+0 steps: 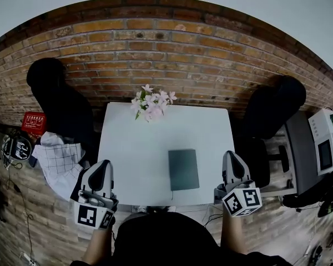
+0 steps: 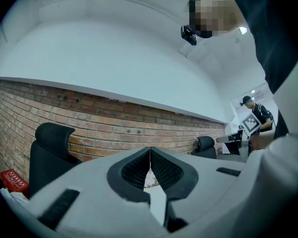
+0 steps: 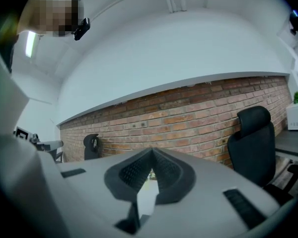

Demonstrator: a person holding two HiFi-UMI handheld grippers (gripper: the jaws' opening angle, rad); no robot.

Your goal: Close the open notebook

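Observation:
A dark green notebook (image 1: 183,169) lies closed and flat on the white table (image 1: 133,148), near the front edge and right of the middle. My left gripper (image 1: 105,163) hovers off the table's front left corner, jaws shut and empty. My right gripper (image 1: 231,154) hangs off the front right corner, to the right of the notebook and apart from it, also shut on nothing. In the left gripper view the gripper's (image 2: 150,150) ribbed pads meet at the tip, pointing level at the brick wall. In the right gripper view the right gripper's (image 3: 151,151) pads meet the same way. The notebook is hidden in both.
A bunch of pale pink flowers (image 1: 152,104) stands at the table's far edge. Black office chairs stand at the left (image 1: 55,93) and right (image 1: 275,107). A red box (image 1: 34,122) and a checked cloth (image 1: 58,157) lie at the left, a side desk with a white device (image 1: 324,143) at the right.

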